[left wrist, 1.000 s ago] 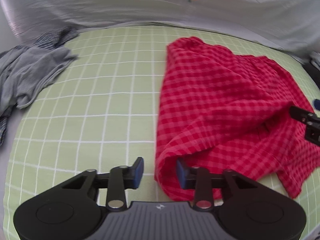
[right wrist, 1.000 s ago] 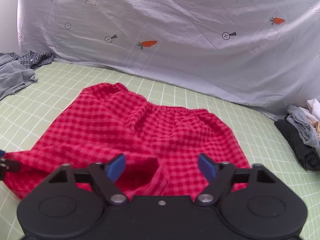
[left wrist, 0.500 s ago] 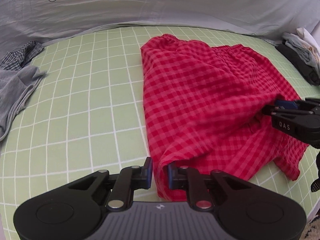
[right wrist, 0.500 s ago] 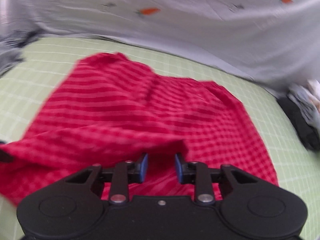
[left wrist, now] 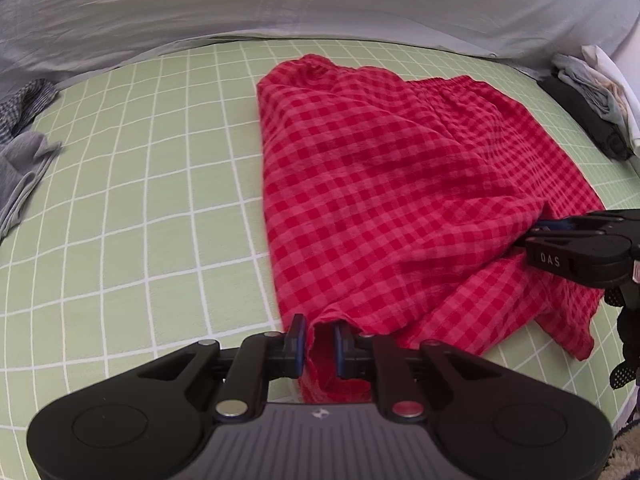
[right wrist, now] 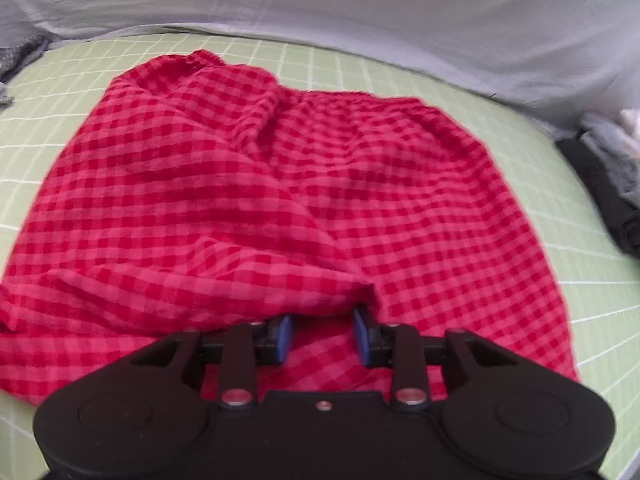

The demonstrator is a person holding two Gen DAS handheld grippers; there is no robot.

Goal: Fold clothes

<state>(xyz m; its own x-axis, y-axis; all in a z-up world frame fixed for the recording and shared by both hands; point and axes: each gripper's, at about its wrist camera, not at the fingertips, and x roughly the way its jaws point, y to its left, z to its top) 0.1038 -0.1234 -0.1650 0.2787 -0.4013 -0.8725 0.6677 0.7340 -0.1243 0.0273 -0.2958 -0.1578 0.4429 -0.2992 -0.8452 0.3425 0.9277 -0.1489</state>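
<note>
While one pair of red gingham shorts (left wrist: 392,200) is lying on the green grid sheet (left wrist: 140,200), two grippers are pinching it: left gripper (left wrist: 319,344) now clenching the near hem, right gripper (right wrist: 323,336) now gripping a lifted fold.

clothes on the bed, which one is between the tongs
The red checked shorts, spread mid-bed; both tongs pinch their near hem. The grey pile and dark pile lie untouched at the sides.

Text I can read: "DAS" in pale capitals on my right gripper (left wrist: 536,229) finger | grey backdrop sheet (left wrist: 360,4): printed orange carrot, circled-x marks, no words.
</note>
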